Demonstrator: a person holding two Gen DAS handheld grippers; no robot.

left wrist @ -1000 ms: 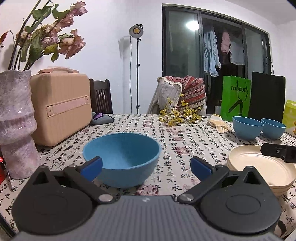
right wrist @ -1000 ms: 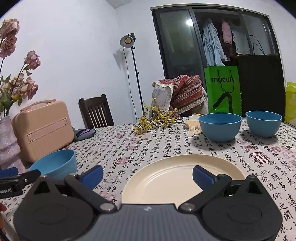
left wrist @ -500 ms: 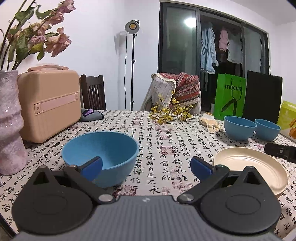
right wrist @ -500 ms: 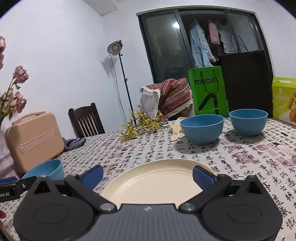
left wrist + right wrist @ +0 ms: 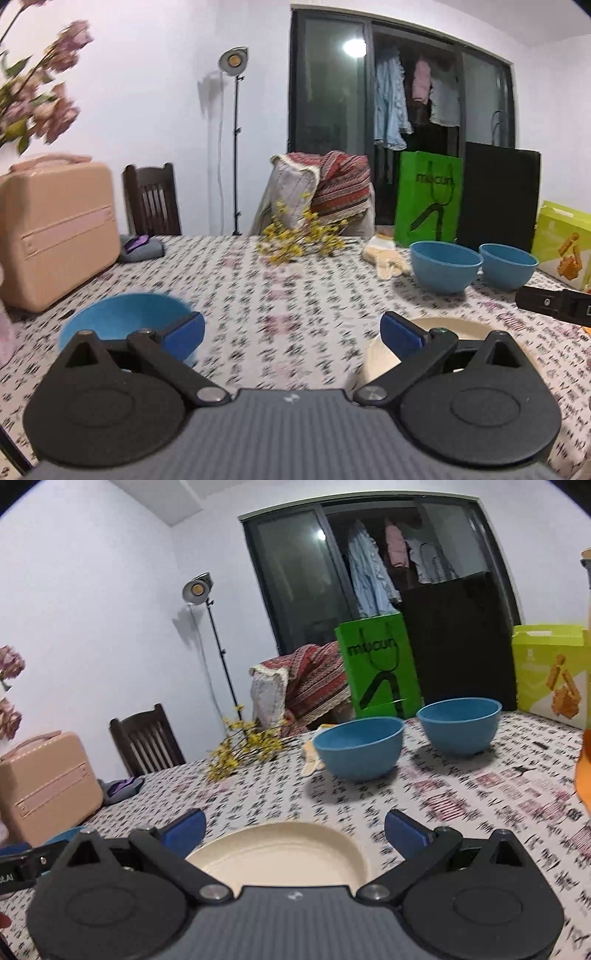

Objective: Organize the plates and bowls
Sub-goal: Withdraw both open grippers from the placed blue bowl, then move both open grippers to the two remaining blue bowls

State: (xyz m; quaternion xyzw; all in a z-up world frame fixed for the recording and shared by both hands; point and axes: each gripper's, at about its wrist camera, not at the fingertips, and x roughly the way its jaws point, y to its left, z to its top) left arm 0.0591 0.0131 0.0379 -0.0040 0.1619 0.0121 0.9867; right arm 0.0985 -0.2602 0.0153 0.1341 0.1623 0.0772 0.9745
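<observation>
A blue bowl (image 5: pixel 122 314) sits on the patterned tablecloth, partly behind the left finger of my left gripper (image 5: pixel 291 330), which is open and holds nothing. A cream plate (image 5: pixel 454 326) lies to the right, behind that gripper's right finger. In the right wrist view the same cream plate (image 5: pixel 284 849) lies just below my right gripper (image 5: pixel 293 829), open and empty. Two more blue bowls (image 5: pixel 358 751) (image 5: pixel 460 725) stand side by side further back. The near blue bowl (image 5: pixel 64 836) shows only as a sliver at the left.
A tan case (image 5: pixel 51 229) and a dried flower bunch (image 5: pixel 40 107) stand at the left. Yellow sprigs (image 5: pixel 299 236), a glove (image 5: pixel 386 258), a green bag (image 5: pixel 428 199), a black bag (image 5: pixel 498 195) and a yellow-green box (image 5: pixel 565 243) line the far side. An orange object (image 5: pixel 583 771) is at the right edge.
Both grippers have pulled back and swung right with motion blur. The near blue bowl slid to the left of the left view and the plate sank lower in the right view. Both stay open.
</observation>
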